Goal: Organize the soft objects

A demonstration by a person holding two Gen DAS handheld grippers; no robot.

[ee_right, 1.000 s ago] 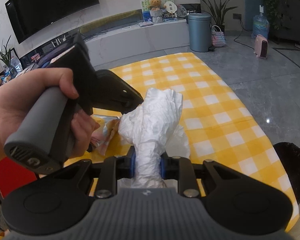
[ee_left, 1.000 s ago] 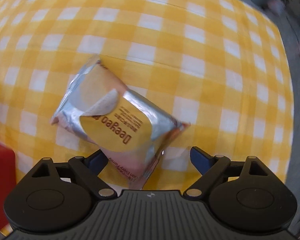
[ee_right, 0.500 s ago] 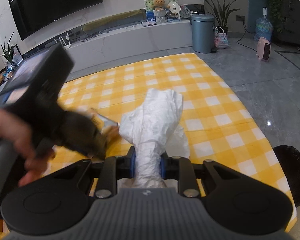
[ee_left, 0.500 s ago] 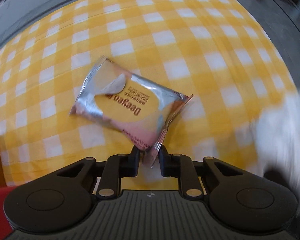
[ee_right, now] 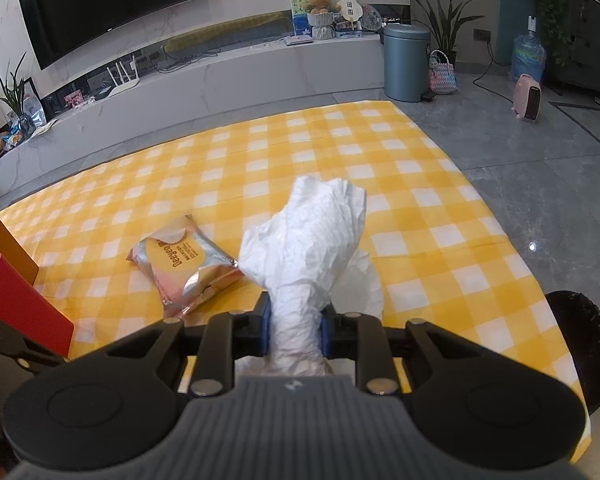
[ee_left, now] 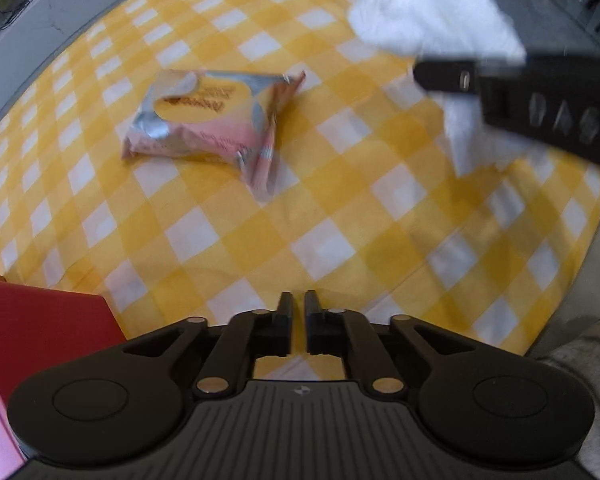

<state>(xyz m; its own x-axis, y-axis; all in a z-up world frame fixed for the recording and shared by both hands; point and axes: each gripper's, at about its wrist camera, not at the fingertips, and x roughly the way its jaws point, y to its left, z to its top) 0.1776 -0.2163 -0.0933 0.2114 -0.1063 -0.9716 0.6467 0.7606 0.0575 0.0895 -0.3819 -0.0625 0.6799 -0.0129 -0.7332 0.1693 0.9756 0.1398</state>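
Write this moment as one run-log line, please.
left tool: closing, empty | right tool: shut on white bag | wipes pack: lying on checked cloth

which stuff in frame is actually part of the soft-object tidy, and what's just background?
Job:
- white cloth, bunched, pinched in the right gripper
- wipes pack, flat on the checked mat, untouched
- left gripper, fingers closing on nothing
- red box, possibly the bin; can't tell

Background:
- TV
- grey bin
- teddy
- plants
- water jug
- pink heater

The white cloth (ee_right: 312,248) hides its own lower end between the jaws, and the wipes pack (ee_left: 204,120) print blurs
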